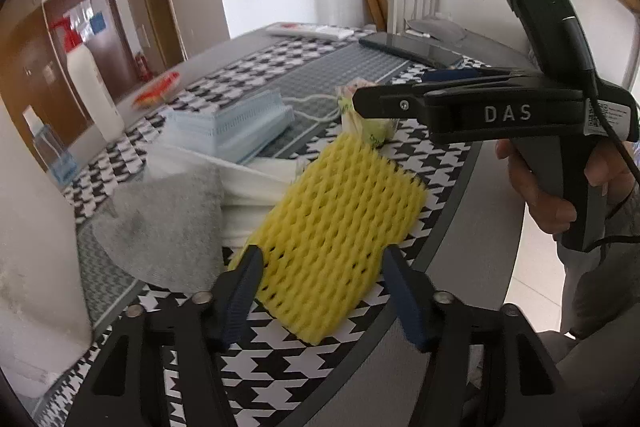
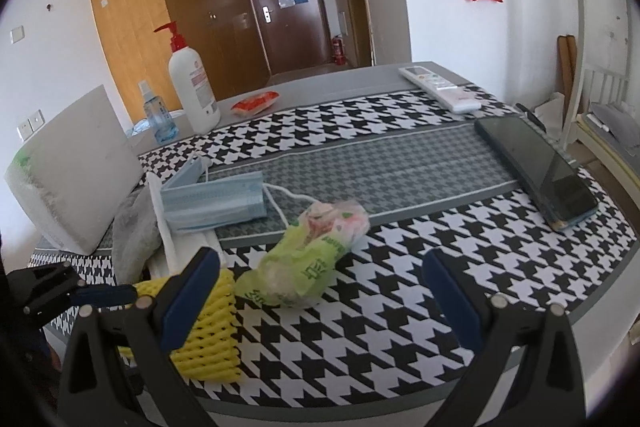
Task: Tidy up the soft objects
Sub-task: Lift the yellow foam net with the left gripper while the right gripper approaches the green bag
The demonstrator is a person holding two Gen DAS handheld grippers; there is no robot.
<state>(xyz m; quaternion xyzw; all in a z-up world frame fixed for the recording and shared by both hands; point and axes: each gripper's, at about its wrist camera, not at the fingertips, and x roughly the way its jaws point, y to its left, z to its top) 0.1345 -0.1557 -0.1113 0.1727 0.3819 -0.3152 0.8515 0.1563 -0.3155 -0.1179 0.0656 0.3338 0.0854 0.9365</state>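
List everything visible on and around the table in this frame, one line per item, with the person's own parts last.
yellow foam mesh sleeve: 1, yellow, near table edge, between the left jaws
crumpled green plastic bag: 1, green and pink, beside the sleeve
blue surgical masks: small stack, pale blue, table centre-left
grey cloth: 1, grey, left of sleeve
white pump bottle: 1, white with red pump, far left
small spray bottle: 1, clear blue, beside pump bottle
red snack packet: 1, red, far side
white remote control: 1, far right
black phone: 1, right edge
houndstooth tablecloth: 1, black-white
left hand-held gripper: open
right hand-held gripper: open
hand: 1, holding the right one
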